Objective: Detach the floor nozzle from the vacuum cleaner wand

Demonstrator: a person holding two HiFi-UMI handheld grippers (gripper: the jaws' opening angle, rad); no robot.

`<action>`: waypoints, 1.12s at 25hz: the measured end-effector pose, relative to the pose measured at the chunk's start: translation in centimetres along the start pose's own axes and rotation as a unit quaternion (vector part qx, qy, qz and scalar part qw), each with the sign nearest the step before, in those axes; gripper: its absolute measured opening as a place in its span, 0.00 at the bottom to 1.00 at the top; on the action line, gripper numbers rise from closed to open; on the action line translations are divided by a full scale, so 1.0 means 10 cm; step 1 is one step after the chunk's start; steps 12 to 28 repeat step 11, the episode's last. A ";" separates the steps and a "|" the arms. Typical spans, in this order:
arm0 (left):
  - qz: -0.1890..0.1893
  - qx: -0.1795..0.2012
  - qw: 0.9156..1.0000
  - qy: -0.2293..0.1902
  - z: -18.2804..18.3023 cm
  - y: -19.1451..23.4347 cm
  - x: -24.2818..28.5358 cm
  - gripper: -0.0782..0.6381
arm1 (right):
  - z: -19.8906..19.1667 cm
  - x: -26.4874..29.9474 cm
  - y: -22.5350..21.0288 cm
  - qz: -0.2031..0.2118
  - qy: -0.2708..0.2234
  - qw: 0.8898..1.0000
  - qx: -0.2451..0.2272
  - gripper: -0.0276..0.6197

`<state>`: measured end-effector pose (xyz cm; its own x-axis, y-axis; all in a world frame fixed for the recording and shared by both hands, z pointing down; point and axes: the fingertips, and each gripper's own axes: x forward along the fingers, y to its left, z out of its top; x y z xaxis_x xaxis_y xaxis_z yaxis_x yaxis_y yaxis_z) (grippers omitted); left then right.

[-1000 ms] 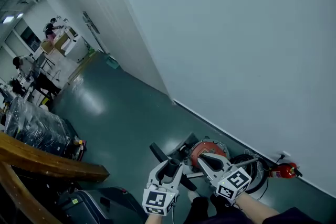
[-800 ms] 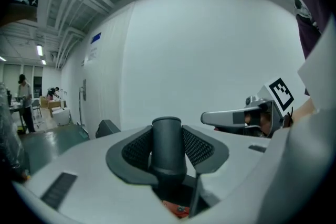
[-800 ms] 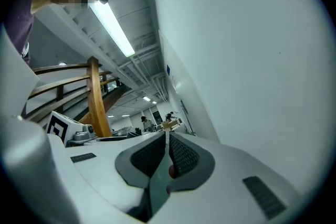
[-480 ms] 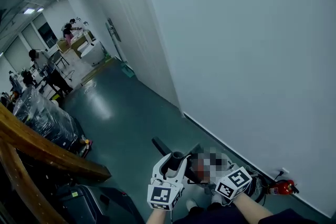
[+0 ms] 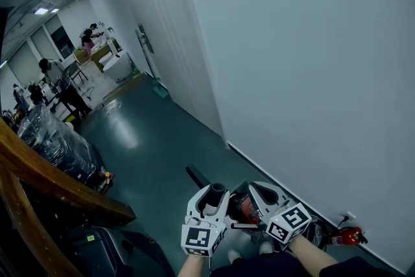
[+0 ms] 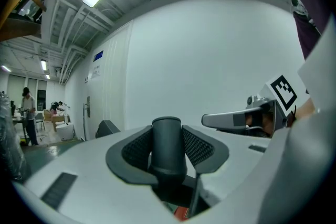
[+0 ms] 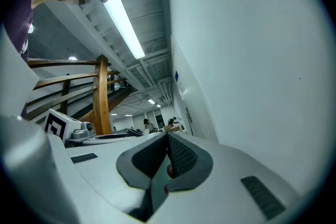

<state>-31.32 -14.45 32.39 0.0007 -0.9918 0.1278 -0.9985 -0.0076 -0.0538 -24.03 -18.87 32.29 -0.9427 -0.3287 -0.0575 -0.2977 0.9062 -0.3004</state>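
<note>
My left gripper (image 5: 212, 199) is shut on a dark grey vacuum wand (image 5: 214, 190), which stands upright between its ribbed pads (image 6: 195, 145). In the left gripper view the wand's round end (image 6: 167, 139) fills the jaws. Beyond it a dark floor nozzle (image 5: 195, 176) juts out low over the floor. The red vacuum body (image 5: 246, 207) sits between the two grippers. My right gripper (image 5: 259, 188) hangs just right of the wand, its pads (image 7: 176, 155) pressed together with nothing held. Each gripper shows in the other's view: the right gripper (image 6: 242, 120) and the left gripper (image 7: 71, 132).
A white wall (image 5: 311, 74) runs close along the right. A red fire extinguisher (image 5: 346, 237) lies at its foot. A wooden stair rail (image 5: 45, 185), a plastic-wrapped pallet (image 5: 55, 146) and a dark case (image 5: 110, 253) crowd the left. People (image 5: 55, 78) work at far desks.
Both grippers have risen, the left one lifting the wand with it. The right gripper's jaws have closed. The head view has tilted up, so less of the vacuum body shows.
</note>
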 end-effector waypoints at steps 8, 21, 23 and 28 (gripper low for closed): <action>-0.005 0.006 1.000 0.001 0.00 -0.04 -0.03 0.36 | -0.02 -0.01 0.01 0.008 0.007 1.000 -0.006 0.07; -0.007 0.005 1.000 0.001 0.00 -0.07 -0.02 0.36 | -0.03 -0.03 0.01 0.013 0.010 1.000 -0.010 0.07; -0.007 0.005 1.000 0.001 0.00 -0.07 -0.02 0.36 | -0.03 -0.03 0.01 0.013 0.010 1.000 -0.010 0.07; -0.007 0.005 1.000 0.001 0.00 -0.07 -0.02 0.36 | -0.03 -0.03 0.01 0.013 0.010 1.000 -0.010 0.07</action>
